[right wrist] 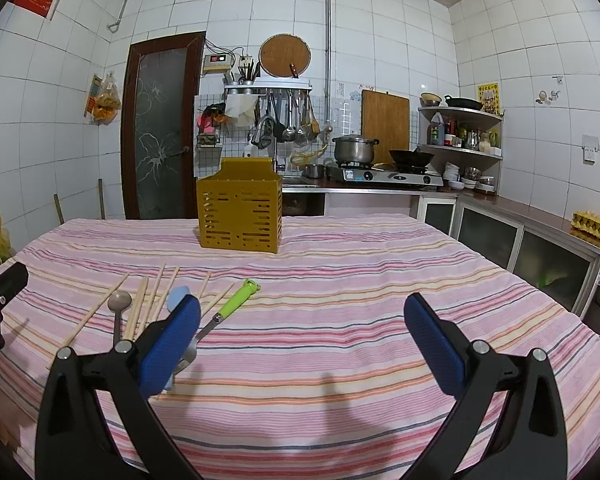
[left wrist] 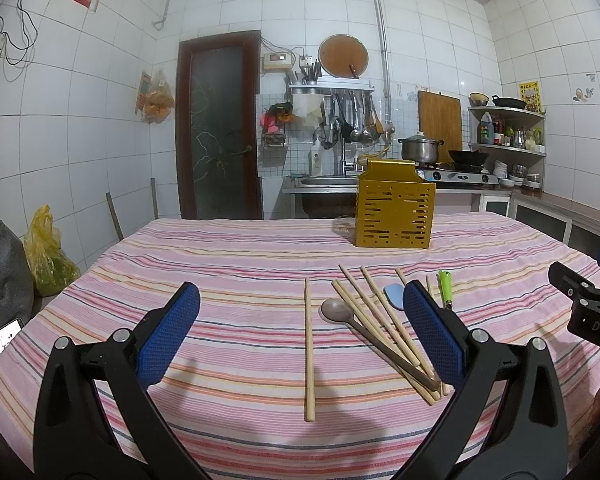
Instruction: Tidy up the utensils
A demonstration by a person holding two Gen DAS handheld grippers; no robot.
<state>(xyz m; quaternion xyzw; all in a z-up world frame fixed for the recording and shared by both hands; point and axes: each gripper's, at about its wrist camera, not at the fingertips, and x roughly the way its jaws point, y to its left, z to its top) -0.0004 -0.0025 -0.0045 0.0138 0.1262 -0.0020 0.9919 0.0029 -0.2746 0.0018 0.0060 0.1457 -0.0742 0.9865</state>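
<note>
While both grippers hover with jaws spread wide and empty, chopsticks (left wrist: 309,354), a spoon (left wrist: 336,311) and a green-handled knife (right wrist: 240,298) lie on the striped tablecloth (right wrist: 340,320). Behind them stands a yellow holder (left wrist: 395,210).

Striped table (left wrist: 240,264) bears chopsticks (left wrist: 309,354), spoon (left wrist: 336,311), peeler (right wrist: 240,296), yellow holder (left wrist: 394,212).

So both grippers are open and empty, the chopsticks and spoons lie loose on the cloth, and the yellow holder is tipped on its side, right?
Not quite: the yellow holder stands upright on the striped cloth, as the right wrist view shows. The rest holds.
</note>
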